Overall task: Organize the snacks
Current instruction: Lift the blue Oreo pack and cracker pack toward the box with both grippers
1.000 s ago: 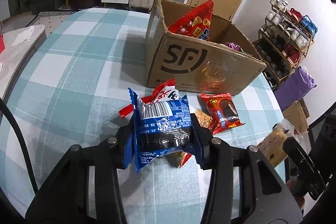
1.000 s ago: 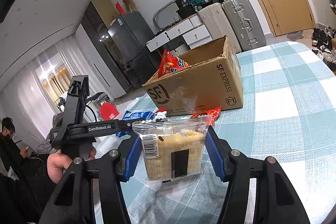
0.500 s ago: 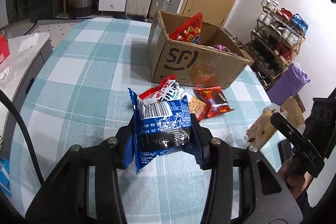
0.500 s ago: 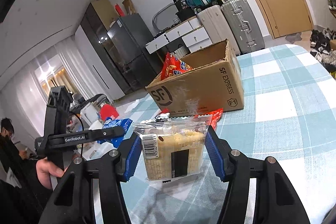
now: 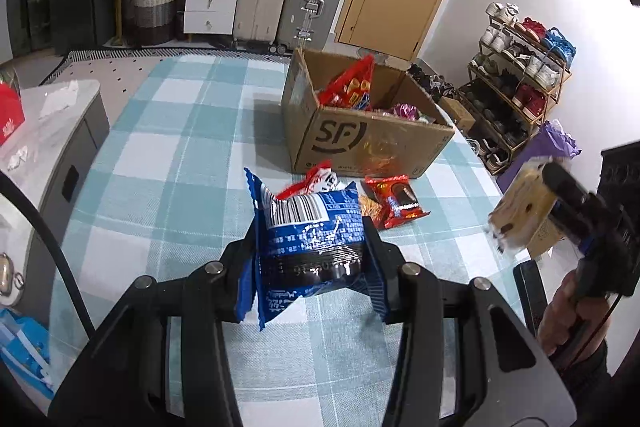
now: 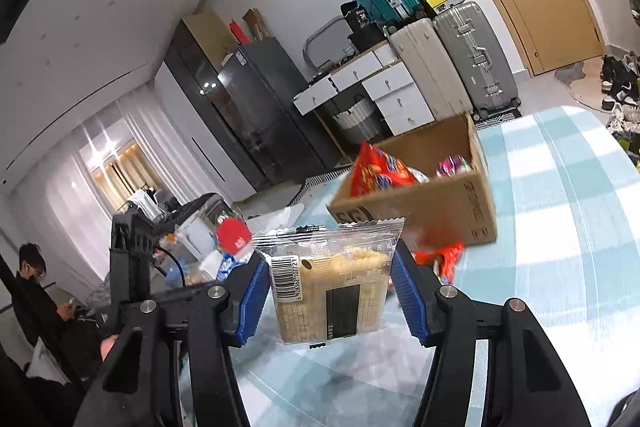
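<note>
The left tongs (image 5: 312, 247) pinch a blue snack packet (image 5: 310, 239) by its sides, low in the centre of the left wrist view, held clear above the checked worktop (image 5: 168, 163). The right tongs (image 6: 328, 291) pinch a clear wafer packet (image 6: 330, 291) the same way, at the lower centre of their own view.

Beyond them, the cardboard box (image 5: 360, 143) stands open in the upper middle of the left view, a red chip bag (image 5: 352, 87) upright inside — plainly the place for both packets. Loose on the worktop just in front of it lie a red biscuit packet (image 5: 396, 201) and a red-and-white wrapper (image 5: 316, 181), yet to be gathered.

To do this carry well, I would bring each packet over the box rim before letting go, one hand at a time so the tongs do not meet — and aim for the free space beside the chip bag. The wrappers are slick; the grip should hold firm until each packet is well inside.
</note>
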`<state>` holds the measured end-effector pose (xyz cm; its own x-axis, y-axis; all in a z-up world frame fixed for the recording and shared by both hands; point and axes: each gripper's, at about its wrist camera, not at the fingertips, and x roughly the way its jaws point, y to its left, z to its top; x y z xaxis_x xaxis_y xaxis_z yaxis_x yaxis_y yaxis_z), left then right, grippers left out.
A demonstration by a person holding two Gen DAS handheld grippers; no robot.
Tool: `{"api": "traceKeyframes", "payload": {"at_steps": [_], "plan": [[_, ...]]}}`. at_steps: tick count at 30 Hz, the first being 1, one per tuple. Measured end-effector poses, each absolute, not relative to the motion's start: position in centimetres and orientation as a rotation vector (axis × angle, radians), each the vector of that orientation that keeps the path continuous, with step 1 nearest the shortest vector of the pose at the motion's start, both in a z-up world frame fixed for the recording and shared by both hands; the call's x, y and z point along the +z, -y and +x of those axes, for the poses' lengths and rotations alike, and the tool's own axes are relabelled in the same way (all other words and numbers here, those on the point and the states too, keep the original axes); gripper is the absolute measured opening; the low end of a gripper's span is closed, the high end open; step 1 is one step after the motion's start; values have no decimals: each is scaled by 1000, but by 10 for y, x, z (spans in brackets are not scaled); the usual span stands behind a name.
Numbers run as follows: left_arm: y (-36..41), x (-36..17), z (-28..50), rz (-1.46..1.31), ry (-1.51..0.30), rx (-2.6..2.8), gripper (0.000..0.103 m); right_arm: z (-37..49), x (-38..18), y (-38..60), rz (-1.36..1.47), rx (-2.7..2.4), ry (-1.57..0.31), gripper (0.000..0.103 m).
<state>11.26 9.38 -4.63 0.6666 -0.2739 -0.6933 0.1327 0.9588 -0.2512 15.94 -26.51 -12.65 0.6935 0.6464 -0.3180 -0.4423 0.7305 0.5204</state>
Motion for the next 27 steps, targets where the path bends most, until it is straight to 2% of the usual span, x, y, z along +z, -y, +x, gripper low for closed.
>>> {"api": "traceKeyframes", "payload": {"at_steps": [13,27], "plan": [[-92,21,132,-137,-802,-274,42,181,-40,270,399,630,-486,59],[-56,105,210,-60,-751,-277,42,230,28,255,292,601,-461,59]]}}
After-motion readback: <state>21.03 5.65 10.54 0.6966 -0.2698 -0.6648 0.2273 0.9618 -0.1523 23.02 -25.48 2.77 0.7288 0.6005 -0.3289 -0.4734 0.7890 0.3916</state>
